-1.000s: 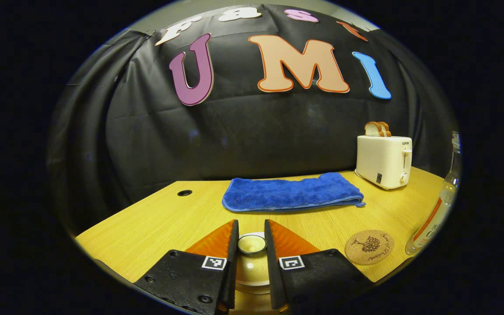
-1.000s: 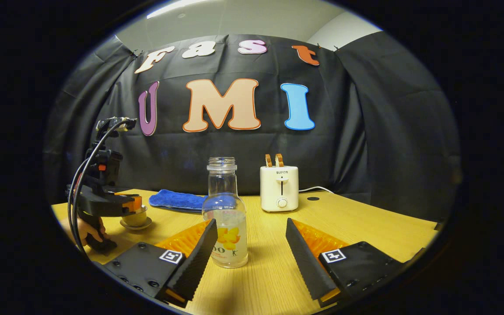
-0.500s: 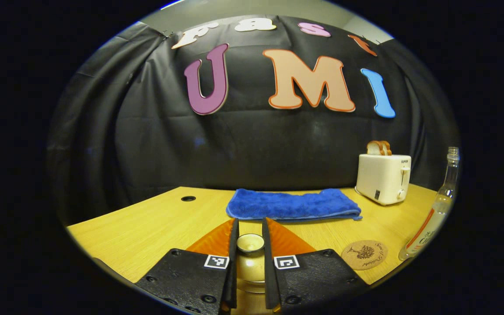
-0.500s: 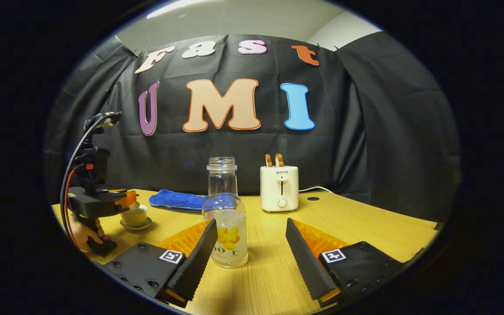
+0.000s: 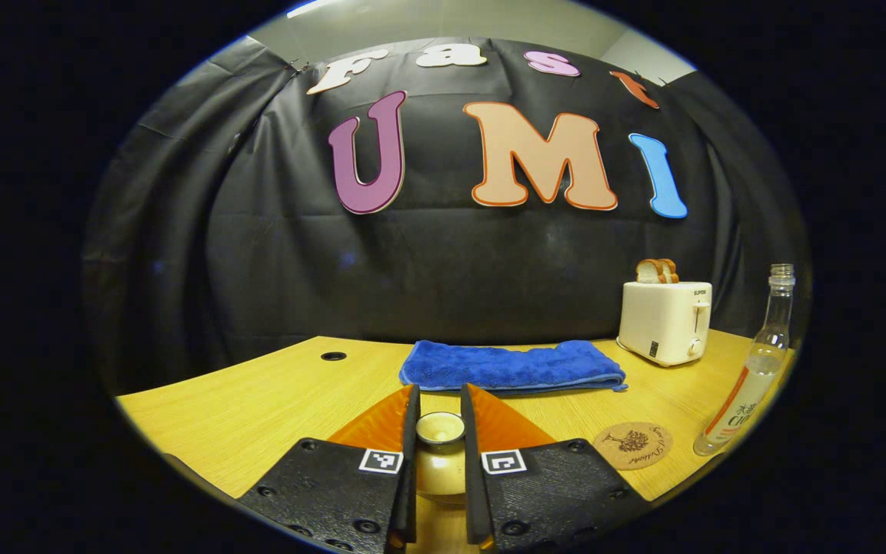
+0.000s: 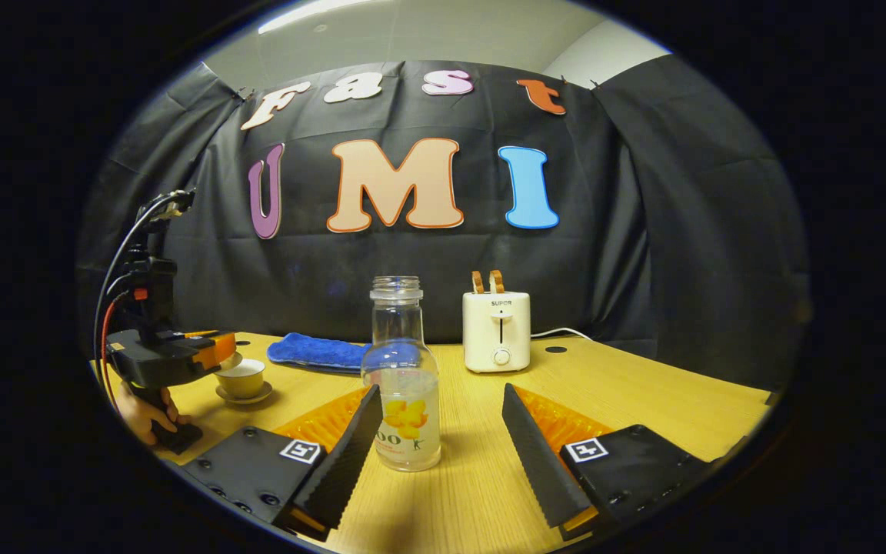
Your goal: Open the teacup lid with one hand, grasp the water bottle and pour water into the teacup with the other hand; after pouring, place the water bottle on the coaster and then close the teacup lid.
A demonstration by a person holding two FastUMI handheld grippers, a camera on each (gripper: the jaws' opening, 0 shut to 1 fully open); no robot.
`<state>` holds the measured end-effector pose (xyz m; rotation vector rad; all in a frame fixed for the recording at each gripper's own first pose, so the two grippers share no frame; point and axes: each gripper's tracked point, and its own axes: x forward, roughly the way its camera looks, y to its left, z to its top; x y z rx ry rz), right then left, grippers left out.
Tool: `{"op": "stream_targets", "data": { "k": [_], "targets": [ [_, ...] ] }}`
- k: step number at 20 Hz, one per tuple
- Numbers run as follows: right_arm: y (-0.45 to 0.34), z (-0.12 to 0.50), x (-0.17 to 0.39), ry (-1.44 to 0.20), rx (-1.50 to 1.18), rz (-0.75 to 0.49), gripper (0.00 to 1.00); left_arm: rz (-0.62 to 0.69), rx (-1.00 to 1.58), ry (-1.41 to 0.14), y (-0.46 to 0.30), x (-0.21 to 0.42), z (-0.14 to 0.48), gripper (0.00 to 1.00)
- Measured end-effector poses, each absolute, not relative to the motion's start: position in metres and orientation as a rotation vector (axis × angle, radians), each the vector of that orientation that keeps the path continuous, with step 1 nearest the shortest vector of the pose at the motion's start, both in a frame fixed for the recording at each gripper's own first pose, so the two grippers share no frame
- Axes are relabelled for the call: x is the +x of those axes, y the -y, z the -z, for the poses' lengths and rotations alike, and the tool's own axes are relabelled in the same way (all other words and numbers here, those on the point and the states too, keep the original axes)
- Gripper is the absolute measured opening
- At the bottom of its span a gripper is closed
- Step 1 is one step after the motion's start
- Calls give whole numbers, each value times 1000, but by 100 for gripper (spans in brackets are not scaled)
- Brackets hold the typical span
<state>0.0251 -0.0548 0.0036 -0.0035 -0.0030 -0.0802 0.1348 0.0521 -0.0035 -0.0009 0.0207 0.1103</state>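
Observation:
My left gripper (image 5: 439, 402) is shut on the knob of the pale teacup lid (image 5: 440, 455), which hangs above the table. In the right gripper view that same gripper (image 6: 214, 350), held by a hand, carries the lid just up and left of the uncovered teacup (image 6: 243, 378) on its saucer. The clear water bottle (image 6: 404, 385) stands uncapped with a little water, between the fingers of my open right gripper (image 6: 441, 394) and close to the left finger. The bottle (image 5: 751, 377) also appears at the far right of the left gripper view. A round cork coaster (image 5: 632, 445) lies beside it.
A folded blue towel (image 5: 512, 365) lies at the back of the wooden table (image 5: 258, 408). A white toaster (image 6: 496, 331) with bread slices stands at the back, its cord running right. There is a cable hole (image 5: 333, 356) in the tabletop.
My left gripper has closed on the lid's knob and raised the lid off the cup, drifting left. The right gripper has barely moved around the bottle.

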Motion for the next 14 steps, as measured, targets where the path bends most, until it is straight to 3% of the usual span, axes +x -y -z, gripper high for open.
{"op": "stream_targets", "data": {
  "k": [14],
  "targets": [
    [20,1,55,-6,0,42,98,-58,3,0,-79,14,-2,22]
  ]
}}
